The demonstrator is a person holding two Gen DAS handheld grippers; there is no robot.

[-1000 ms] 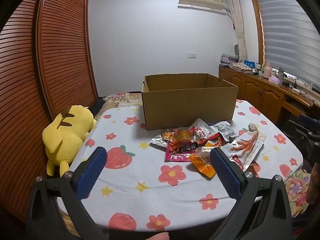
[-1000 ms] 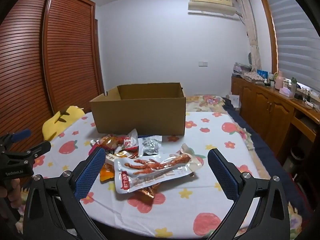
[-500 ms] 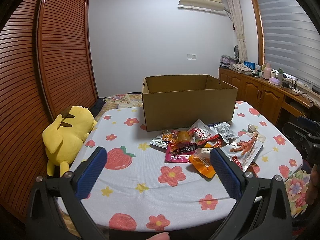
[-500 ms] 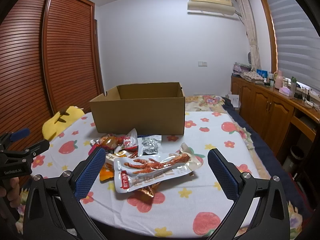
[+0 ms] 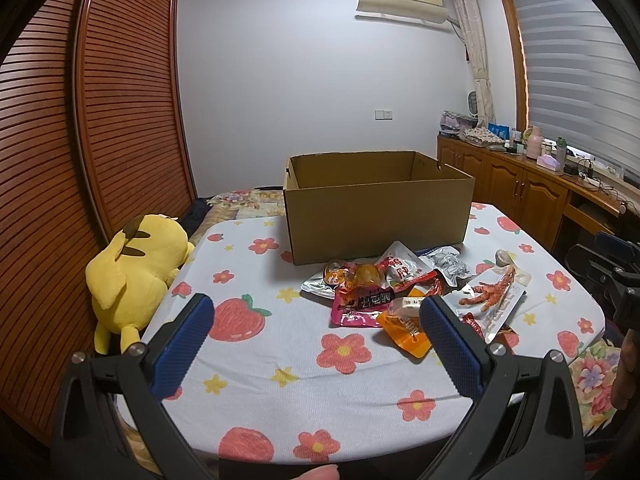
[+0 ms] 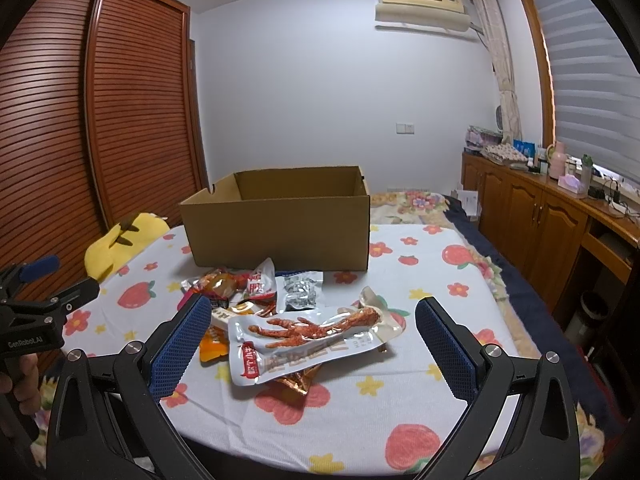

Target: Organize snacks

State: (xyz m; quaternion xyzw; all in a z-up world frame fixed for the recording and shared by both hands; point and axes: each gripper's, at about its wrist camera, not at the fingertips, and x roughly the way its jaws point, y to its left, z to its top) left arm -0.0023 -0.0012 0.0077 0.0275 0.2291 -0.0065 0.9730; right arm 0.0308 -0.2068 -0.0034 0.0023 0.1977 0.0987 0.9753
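Observation:
An open cardboard box (image 5: 376, 216) (image 6: 280, 228) stands at the far side of the flowered table (image 5: 280, 344). In front of it lies a pile of snack packets: a clear chicken-foot packet (image 6: 312, 340) (image 5: 490, 300), a pink packet (image 5: 362, 306), an orange packet (image 5: 406, 330) and a silver packet (image 6: 300, 290) (image 5: 448, 264). My left gripper (image 5: 316, 332) is open and empty above the near table edge, left of the pile. My right gripper (image 6: 312, 336) is open and empty, with the chicken-foot packet showing between its fingers, farther off.
A yellow plush toy (image 5: 136, 268) lies at the table's left edge beside a slatted wooden wardrobe (image 5: 80, 140). Wooden cabinets (image 6: 540, 220) with bottles run along the right wall. A patterned bed (image 6: 416, 200) lies behind the table.
Both grippers have crept slightly forward toward the table; the jaws stay wide open and no snack has moved.

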